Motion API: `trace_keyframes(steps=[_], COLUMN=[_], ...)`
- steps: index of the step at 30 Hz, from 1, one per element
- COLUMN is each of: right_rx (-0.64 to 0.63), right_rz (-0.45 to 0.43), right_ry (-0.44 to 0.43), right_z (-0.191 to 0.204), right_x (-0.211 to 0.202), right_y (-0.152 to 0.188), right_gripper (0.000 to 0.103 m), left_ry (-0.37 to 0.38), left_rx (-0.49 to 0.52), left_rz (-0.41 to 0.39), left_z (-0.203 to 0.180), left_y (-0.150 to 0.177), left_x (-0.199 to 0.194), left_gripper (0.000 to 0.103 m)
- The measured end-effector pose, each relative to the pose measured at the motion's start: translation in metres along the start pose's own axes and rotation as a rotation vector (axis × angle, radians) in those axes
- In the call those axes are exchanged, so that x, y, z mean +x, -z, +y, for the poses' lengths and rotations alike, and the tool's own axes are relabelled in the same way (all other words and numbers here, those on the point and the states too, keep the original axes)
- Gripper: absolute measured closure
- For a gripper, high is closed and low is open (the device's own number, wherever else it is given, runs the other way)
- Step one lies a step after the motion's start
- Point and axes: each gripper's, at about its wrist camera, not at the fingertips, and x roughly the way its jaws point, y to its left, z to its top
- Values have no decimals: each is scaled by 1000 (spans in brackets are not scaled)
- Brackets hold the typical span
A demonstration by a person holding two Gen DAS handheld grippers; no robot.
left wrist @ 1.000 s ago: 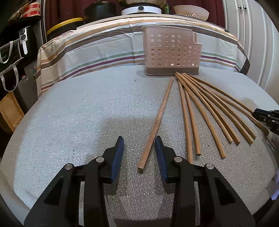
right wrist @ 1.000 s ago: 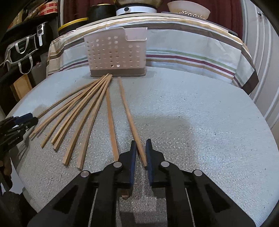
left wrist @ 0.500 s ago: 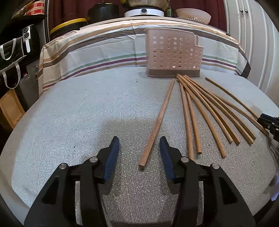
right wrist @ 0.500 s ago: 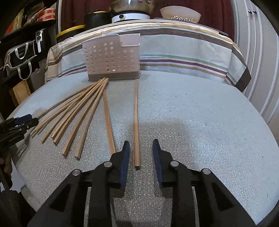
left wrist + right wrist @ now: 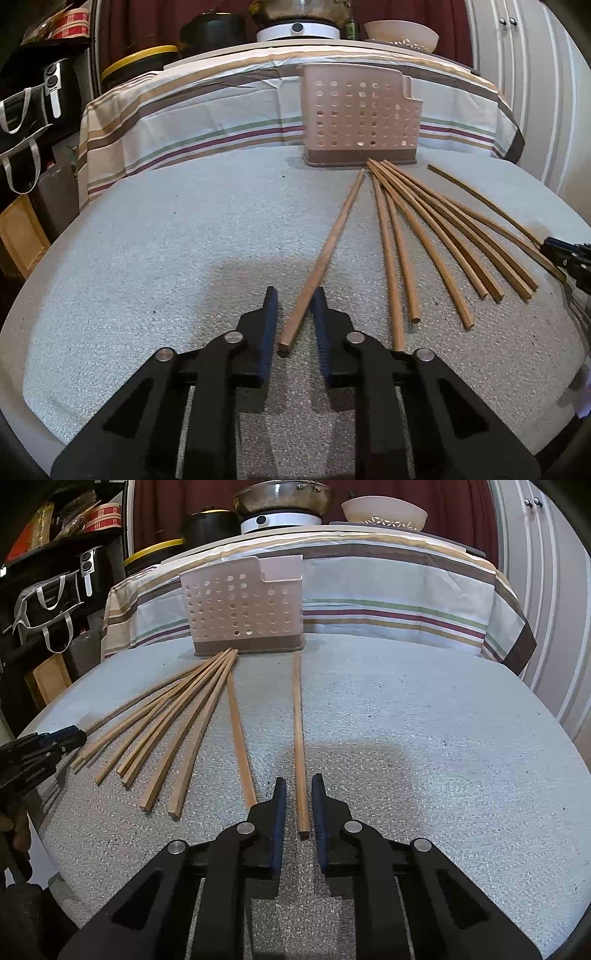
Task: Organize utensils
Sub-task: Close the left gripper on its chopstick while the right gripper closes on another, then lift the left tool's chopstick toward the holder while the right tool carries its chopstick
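Observation:
Several wooden chopsticks (image 5: pixel 424 236) lie fanned on the grey foam-covered table, tips toward a perforated plastic utensil holder (image 5: pixel 360 118). In the left wrist view one lone chopstick (image 5: pixel 325 258) lies between the jaws of my left gripper (image 5: pixel 294 295), touching the right pad, with a gap on the left. In the right wrist view a lone chopstick (image 5: pixel 298 738) lies between the jaws of my right gripper (image 5: pixel 298 781), a small gap each side. The holder (image 5: pixel 245 609) stands upright behind the fan (image 5: pixel 177 716). Both grippers are open.
A striped cloth (image 5: pixel 207 122) covers the raised surface behind the table, with pots and a bowl (image 5: pixel 400 33) on it. Bags and shelves (image 5: pixel 29 96) stand at far left. The other gripper shows at each view's edge (image 5: pixel 569 254) (image 5: pixel 37 753).
The right gripper opened from shut and let its chopstick go, then moved forward around it. The left gripper drew back, then advanced and narrowed around its chopstick's near end.

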Motion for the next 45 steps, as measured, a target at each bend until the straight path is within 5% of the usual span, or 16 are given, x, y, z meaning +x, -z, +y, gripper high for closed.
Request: trace_keyframes(steps=[7, 26, 45], right_rx=[-7, -8, -11], right_rz=[-12, -44, -169], right_ry=[-4, 14, 27], right_z=[4, 6, 13], right_x=[-2, -8, -49], right_y=[2, 4, -19], right_gripper=[96, 96, 96], left_ry=[28, 19, -27], left_rx=[19, -8, -30], left_rz=[-10, -29, -148], left_z=[-4, -1, 5], left_y=[3, 5, -16], left_x=[-1, -6, -48], left_gripper=[96, 96, 96])
